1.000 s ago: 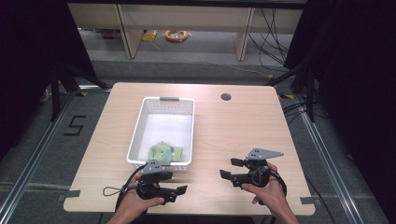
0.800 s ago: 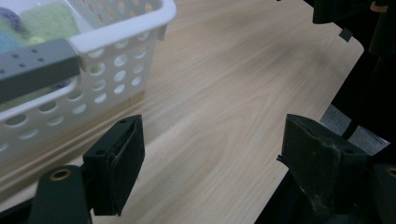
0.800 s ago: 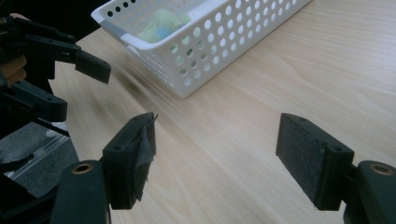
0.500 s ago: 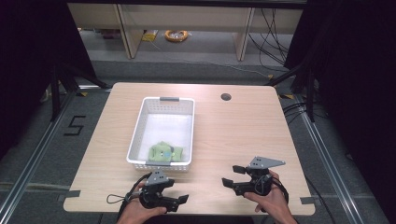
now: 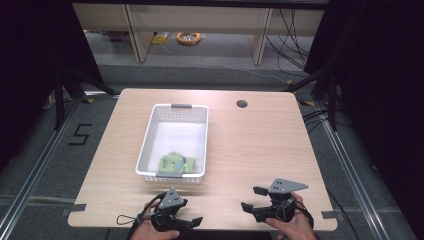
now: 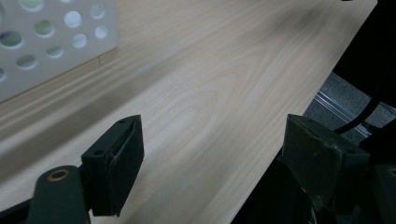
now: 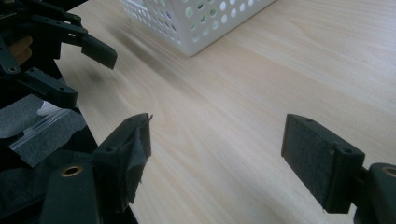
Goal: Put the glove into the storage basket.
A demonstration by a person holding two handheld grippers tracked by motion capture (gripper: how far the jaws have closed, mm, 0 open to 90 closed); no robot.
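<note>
A: Green soft fabric lump sits inside the white perforated plastic basket, at the basket's near end, close against the front wall.

B: Which way from the tongs?

A: Forward of both. The left gripper is at the near table edge, just in front of the basket's near wall, so the lump lies ahead of it and slightly to its left. The right gripper is also at the near edge but well apart from the basket, off to its right.

B: So the left hand is nearer?

A: Yes, judged clearly nearer. A reach would have to go up over the near wall and down in.

B: Long axis?

A: The basket runs long away from the person. The lump looks slightly wider across the basket than along it, but it's crumpled, so that's hard to call.

B: Jaw state?

A: Both wide apart and holding nothing. In the left gripper view, the black pads have bare wood between them; the same goes for the right gripper view.

B: Materials?

A: The light wooden laminate table is smooth with visible grain and has a round cable hole at the far side. The basket is rigid, with rows of round holes in its walls and grey handle strips at both ends. The lump looks soft and likely to compress in a grip.
</note>
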